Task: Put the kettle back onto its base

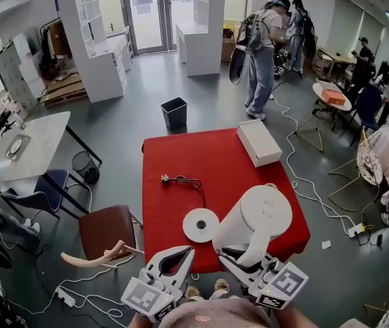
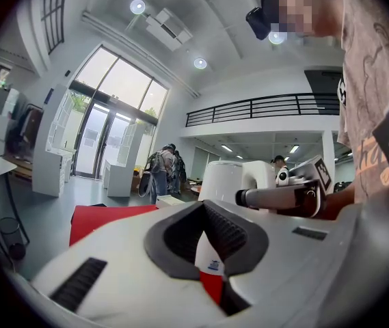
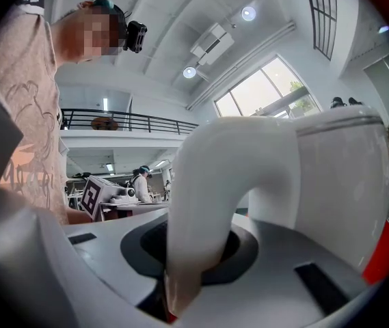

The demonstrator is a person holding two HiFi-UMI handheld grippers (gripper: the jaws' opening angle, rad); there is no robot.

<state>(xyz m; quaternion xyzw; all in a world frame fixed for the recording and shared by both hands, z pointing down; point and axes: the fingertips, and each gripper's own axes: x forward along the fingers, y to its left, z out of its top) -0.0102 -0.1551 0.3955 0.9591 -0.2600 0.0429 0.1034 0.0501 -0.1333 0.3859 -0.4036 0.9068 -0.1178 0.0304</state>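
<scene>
Head view, lower edge: both my tools sit at the near side of the red tabletop (image 1: pixel 173 162).

Right tool (image 1: pixel 239 255), lower centre-right: jaws pinching the kettle's handle (image 3: pixel 208 183). In the right gripper view the white handle fills the hollow between the dark pads, which press on both of its sides.

Left tool (image 1: pixel 177 257), lower centre-left: jaws a little apart and pinching nothing. In the left gripper view only a sliver of white and red shows through the gap between the pads.

Kettle (image 1: pixel 262 214): white, tilted, over the near right part of the tabletop. It is not on its base. Its lower end comes just beside the base's right rim. I cannot tell whether it rests on the cloth.

Base (image 1: pixel 201 225): a white disc with a dark centre, lying flat just left of the kettle and just beyond the left tool. Its black cord (image 1: pixel 195 185) runs up-frame to a plug (image 1: pixel 165 179) lying mid-tabletop.

Far right corner of the tabletop: a white box (image 1: pixel 259 142).

Left of the tabletop, on the floor: a brown chair (image 1: pixel 106 229).

Beyond the far edge: a black bin (image 1: pixel 174 112).

Upper right of frame: people (image 1: pixel 261 60) standing, well apart from the tabletop.
</scene>
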